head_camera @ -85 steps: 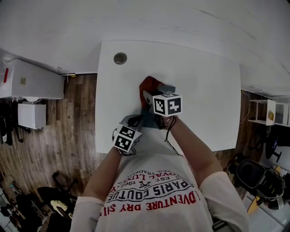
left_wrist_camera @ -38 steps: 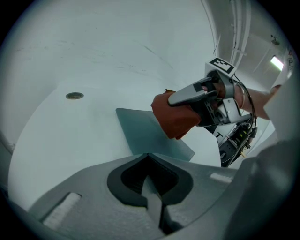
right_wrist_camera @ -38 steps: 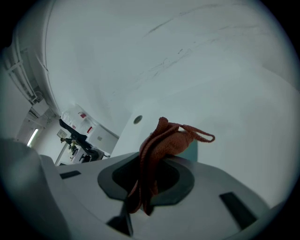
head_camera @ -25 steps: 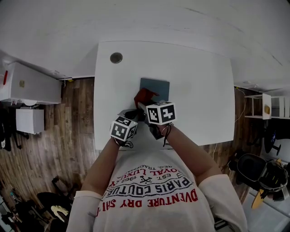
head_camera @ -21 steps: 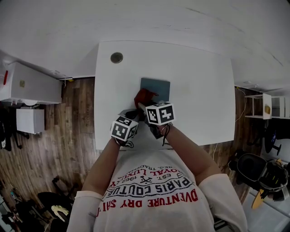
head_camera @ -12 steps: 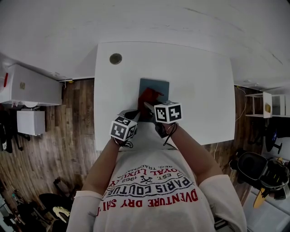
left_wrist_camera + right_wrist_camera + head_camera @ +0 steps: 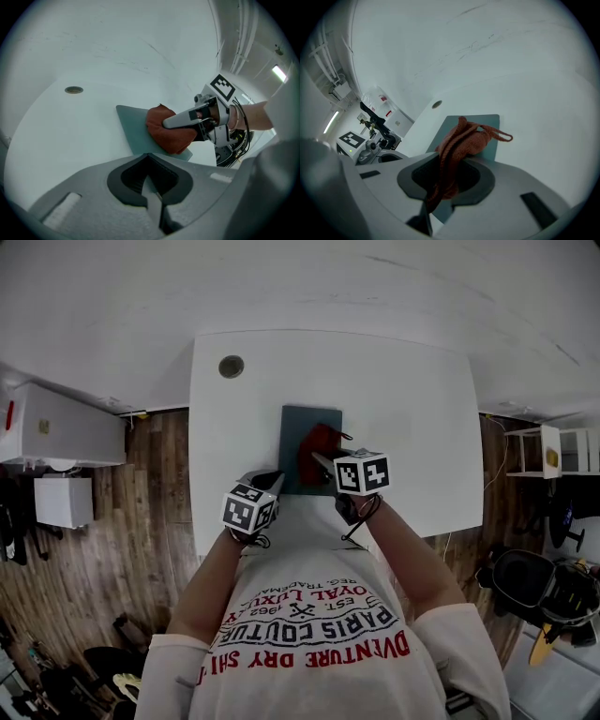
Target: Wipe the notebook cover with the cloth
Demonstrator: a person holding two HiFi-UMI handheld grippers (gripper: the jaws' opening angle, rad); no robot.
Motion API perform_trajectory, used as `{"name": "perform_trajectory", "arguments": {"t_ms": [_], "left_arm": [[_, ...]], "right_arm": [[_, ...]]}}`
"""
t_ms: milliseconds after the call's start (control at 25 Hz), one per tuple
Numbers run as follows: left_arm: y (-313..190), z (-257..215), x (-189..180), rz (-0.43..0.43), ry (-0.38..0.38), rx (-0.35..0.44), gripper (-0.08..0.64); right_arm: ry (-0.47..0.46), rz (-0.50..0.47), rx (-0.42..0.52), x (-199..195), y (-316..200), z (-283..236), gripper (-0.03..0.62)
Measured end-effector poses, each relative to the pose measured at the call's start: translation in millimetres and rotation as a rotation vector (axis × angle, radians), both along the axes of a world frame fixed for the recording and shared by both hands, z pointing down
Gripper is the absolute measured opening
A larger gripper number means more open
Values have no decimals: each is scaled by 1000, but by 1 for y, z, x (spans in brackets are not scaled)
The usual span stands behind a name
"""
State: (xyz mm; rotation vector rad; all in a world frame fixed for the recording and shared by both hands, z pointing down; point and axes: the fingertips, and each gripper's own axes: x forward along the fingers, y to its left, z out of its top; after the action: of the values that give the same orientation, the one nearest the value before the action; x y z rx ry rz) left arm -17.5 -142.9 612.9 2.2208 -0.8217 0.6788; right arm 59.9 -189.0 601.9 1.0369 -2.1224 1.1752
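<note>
A dark teal notebook [image 7: 302, 426] lies flat on the white table [image 7: 403, 409]. A red cloth [image 7: 319, 444] is bunched on the cover near its middle. My right gripper [image 7: 322, 459] is shut on the cloth [image 7: 461, 140] and presses it onto the notebook [image 7: 485, 123]. My left gripper [image 7: 273, 481] is at the notebook's near left corner, jaws shut on the cover's edge [image 7: 136, 136]. In the left gripper view the right gripper's finger [image 7: 183, 118] lies across the cloth [image 7: 166, 131]. The cloth fills the right gripper [image 7: 439, 187] and a loop of it trails right.
A round grommet hole [image 7: 231, 366] sits at the table's far left corner. The table's left edge drops to wood floor [image 7: 150, 484], with a white cabinet [image 7: 56, 427] beyond it. A white shelf [image 7: 553, 451] stands off the right side. The person's torso is against the near edge.
The right gripper has dragged the cloth from the notebook's near left part rightward to the middle of the cover. The left gripper stays at the near left corner.
</note>
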Motion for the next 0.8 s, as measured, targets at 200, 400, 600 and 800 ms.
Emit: {"name": "perform_trajectory", "arguments": {"t_ms": [200,400,600,800], "left_arm": [[0,0,1,3,7,-9,11],[1,-1,0,2,5,-7,11],[1,-1,1,1,5,0,11],[4,-1,-4,9,-21,27,11]], "right_arm": [[28,61,1,37,0,0,89],[58,143,-20,79,5,0,86],[104,158,-26,99,19,2,81],[70,131,-7,87,26,-16,81]]}}
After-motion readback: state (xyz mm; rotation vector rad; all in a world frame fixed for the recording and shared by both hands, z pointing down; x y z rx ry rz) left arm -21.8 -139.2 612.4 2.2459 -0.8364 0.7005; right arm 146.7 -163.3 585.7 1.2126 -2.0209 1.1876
